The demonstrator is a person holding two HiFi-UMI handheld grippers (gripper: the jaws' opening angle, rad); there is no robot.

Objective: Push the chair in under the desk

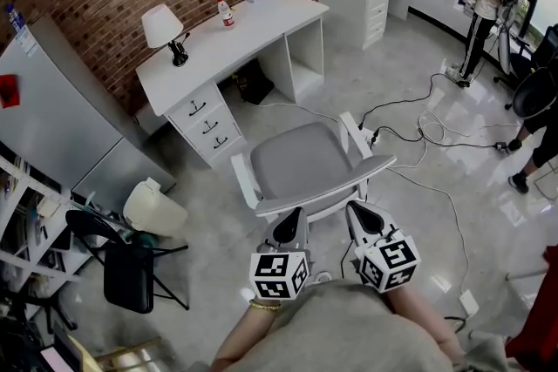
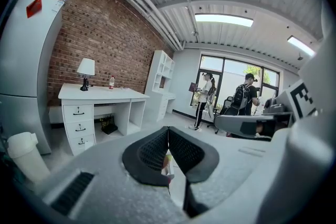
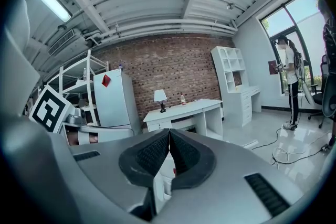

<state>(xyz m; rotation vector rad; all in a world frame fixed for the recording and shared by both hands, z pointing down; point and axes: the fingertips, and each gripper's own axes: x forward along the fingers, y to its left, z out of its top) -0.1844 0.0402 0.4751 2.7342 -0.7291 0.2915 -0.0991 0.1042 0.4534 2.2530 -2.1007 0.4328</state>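
Note:
A grey-cushioned chair [image 1: 301,159] with a white frame stands on the floor a short way out from the white desk [image 1: 261,26], its seat facing the desk's kneehole. Its curved backrest [image 1: 331,184] is turned toward me. Both grippers are held low behind that backrest. My left gripper [image 1: 294,216] is shut and empty, with its tip at the backrest's left part. My right gripper [image 1: 356,209] is also shut and empty, at the backrest's right part. I cannot tell whether the tips touch the backrest. The left gripper [image 2: 168,132] and the right gripper [image 3: 169,135] point toward the desk [image 2: 100,94] [image 3: 184,108].
A lamp [image 1: 166,29] and a bottle [image 1: 226,13] stand on the desk. A fridge [image 1: 52,113], a white jug [image 1: 153,209] and a black folding chair [image 1: 129,273] are at the left. Cables [image 1: 418,135] trail across the floor at the right. A person [image 1: 486,0] stands far right.

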